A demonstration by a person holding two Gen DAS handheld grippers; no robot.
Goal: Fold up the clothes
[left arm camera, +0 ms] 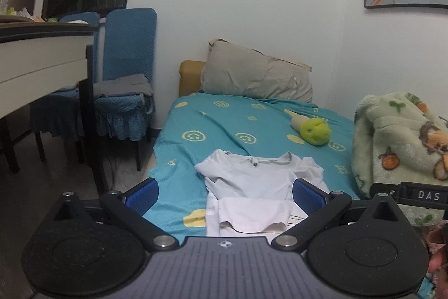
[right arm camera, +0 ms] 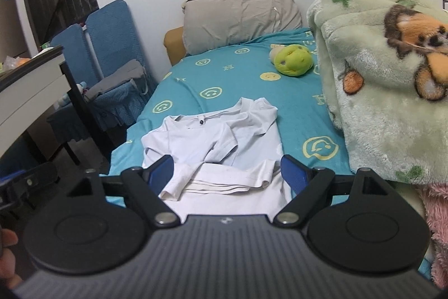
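Left wrist view
Left gripper (left arm camera: 225, 194): fingers (left arm camera: 144, 195) spread wide, holding nothing.
White shirt (left arm camera: 252, 178): lies on the bed (left arm camera: 218, 119) between and ahead of the fingers, hem folded up.
Plush toy (left arm camera: 313, 131): beyond the shirt, well apart.

Right wrist view
Right gripper (right arm camera: 226, 173): fingers (right arm camera: 294, 173) spread wide, holding nothing.
White shirt (right arm camera: 212, 142): between the fingers, sleeves folded across the body.
Fleece blanket (right arm camera: 386, 80): right of the right finger.

Your left gripper (left arm camera: 225, 194) hangs wide open over the white shirt (left arm camera: 252, 181), partly folded on the bed (left arm camera: 224, 119).
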